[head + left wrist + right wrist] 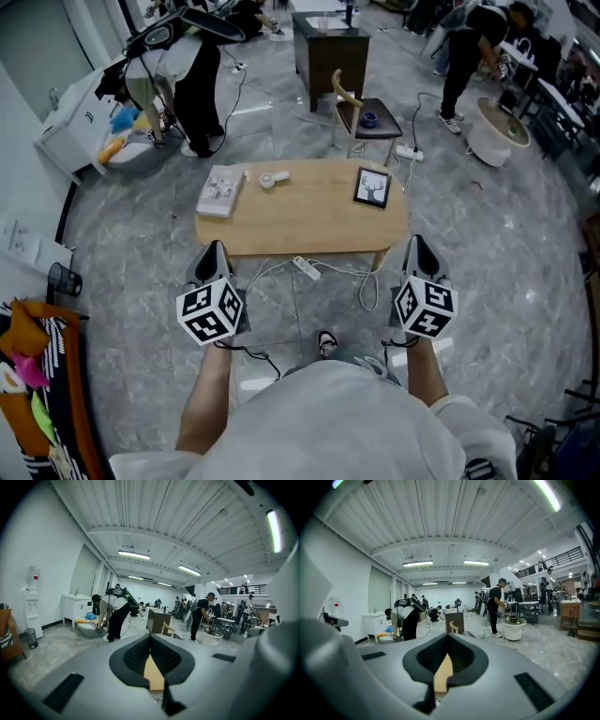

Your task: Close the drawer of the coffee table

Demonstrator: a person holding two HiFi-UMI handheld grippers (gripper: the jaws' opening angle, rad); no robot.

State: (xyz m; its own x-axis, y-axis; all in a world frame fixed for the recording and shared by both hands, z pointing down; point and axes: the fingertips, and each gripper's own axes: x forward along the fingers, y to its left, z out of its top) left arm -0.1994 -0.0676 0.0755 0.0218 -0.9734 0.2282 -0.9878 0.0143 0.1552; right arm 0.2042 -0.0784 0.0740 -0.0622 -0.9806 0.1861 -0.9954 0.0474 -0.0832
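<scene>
The low wooden coffee table [300,220] stands in front of me in the head view. No drawer sticks out from its near edge; the front looks flush. My left gripper [215,248] hovers just before the table's near left corner. Its jaws are shut with nothing between them, and in the left gripper view they [150,638] meet over a sliver of the tabletop [153,674]. My right gripper [418,244] hangs off the near right corner, also shut and empty. In the right gripper view its jaws [448,638] are pressed together above the tabletop [442,677].
On the table lie a book [221,190], a white tape roll [273,178] and a framed picture [372,187]. A power strip [307,268] with cables lies on the floor under the near edge. A chair [364,117] stands behind the table. People work further back.
</scene>
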